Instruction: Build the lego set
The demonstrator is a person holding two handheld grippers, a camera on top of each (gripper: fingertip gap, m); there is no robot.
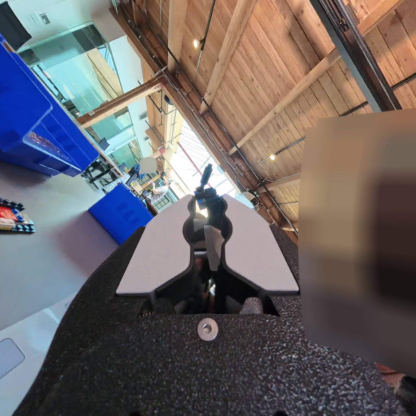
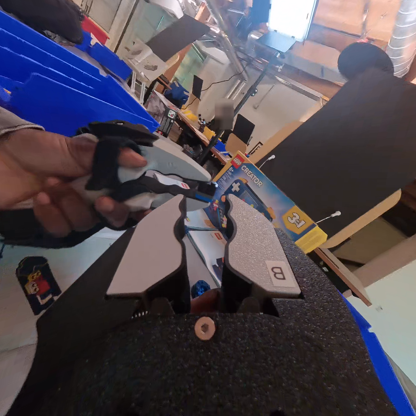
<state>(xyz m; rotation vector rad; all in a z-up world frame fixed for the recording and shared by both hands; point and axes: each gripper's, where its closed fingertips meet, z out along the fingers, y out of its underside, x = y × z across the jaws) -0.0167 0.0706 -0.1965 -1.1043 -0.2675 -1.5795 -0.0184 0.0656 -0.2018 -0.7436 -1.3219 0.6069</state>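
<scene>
Two grippers meet beside the propped-up blue-and-yellow cardboard toy box (image 2: 270,202): left gripper (image 1: 207,198) clamps a small black-and-blue brick assembly (image 1: 203,195), presenting it to the open, empty right gripper (image 2: 206,198).

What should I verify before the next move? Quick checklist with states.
1. Left tool clamped on the black-and-blue brick assembly: ok.
2. Black lever piece seated on top of the assembly: ok, it stands tilted.
3. Right tool free, fingers apart, nothing between them: ok.
4. Right tool lined up with the assembly: not ok, assembly sits above and left of its tips.
5. Assembly's underside: cannot tell.
6. Toy box clear of both tools: ok.
</scene>
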